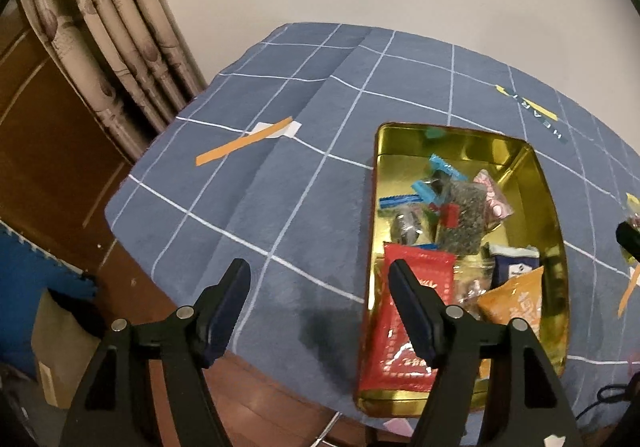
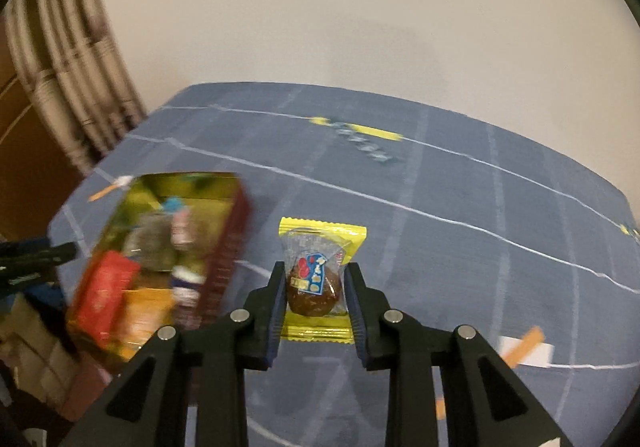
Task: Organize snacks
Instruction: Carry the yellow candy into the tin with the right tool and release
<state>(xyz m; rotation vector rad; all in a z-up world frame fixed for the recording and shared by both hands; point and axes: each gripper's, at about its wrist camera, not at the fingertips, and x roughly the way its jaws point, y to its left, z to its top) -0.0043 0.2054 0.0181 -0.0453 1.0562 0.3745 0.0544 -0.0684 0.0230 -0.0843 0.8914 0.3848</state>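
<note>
Desk's got a blue grid cloth point(image 1: 280, 151), curtain point(image 1: 100, 39) left of the tin point(image 1: 552, 215). Right gripper point(image 2: 314, 287) jaws pinch a yellow-wrapped snack point(image 2: 316, 271) right of the tin; left gripper point(image 1: 320, 279) jaws open, empty.

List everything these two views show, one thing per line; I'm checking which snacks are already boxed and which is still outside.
Tin: one, gold inside, open on the cloth.
Red packet: one, red, near end of the tin.
Orange packet: one, orange, in the tin beside the red one.
Dark speckled bag: one, clear with dark contents, middle of the tin.
Pink packet: one, pink and white, in the tin against that bag.
Blue wrappers: a few, blue, far part of the tin.
Yellow-edged snack: one, brown in a clear wrapper, outside the tin.
Tablecloth: one, blue with white grid.
Curtain: one, beige, behind the table.
Left gripper: open, empty.
Right gripper: shut on the yellow-edged snack.
</note>
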